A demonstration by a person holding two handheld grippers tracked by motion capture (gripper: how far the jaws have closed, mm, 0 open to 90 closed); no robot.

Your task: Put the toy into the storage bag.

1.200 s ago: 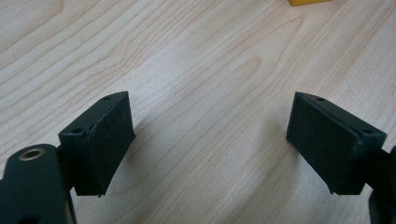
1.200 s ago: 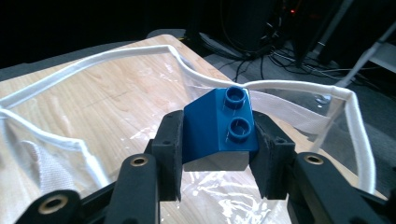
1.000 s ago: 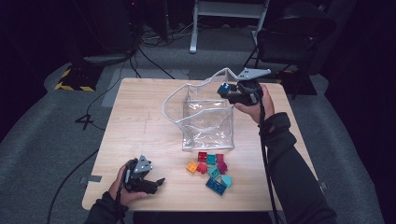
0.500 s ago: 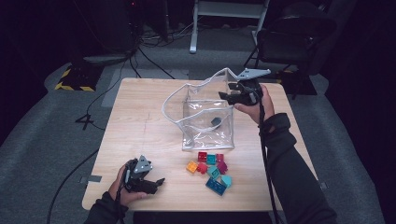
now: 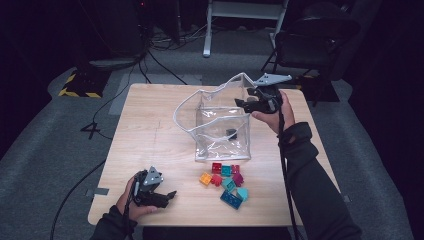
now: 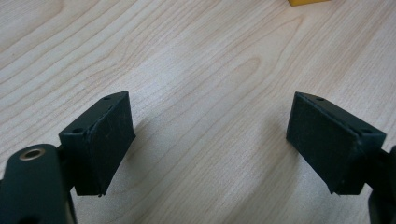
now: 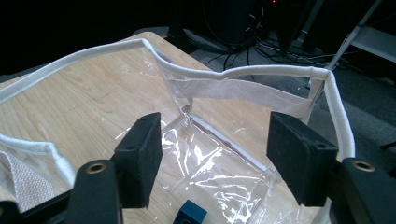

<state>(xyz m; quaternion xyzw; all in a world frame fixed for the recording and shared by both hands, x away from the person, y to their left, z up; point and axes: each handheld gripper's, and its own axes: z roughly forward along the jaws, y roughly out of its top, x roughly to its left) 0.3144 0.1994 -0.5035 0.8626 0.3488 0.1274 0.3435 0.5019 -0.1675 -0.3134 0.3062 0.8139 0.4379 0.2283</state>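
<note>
now clear plastic bag (image 5: 220,131), white fabric rim; blocky dark brick (image 7: 189,213) inside.

Light falls from overhead onto the bench (image 5: 150,130), pale and evenly lit in the high view, while the room around it sinks into near black along the top and both sides. That picture is soft and grainy. In the left gripper view the wood grain is sharp, with faint shadows under the tongs (image 6: 210,144). In the right gripper view glare flickers on the clear bag (image 7: 210,158), and the background at the top is dark and murky.
</note>
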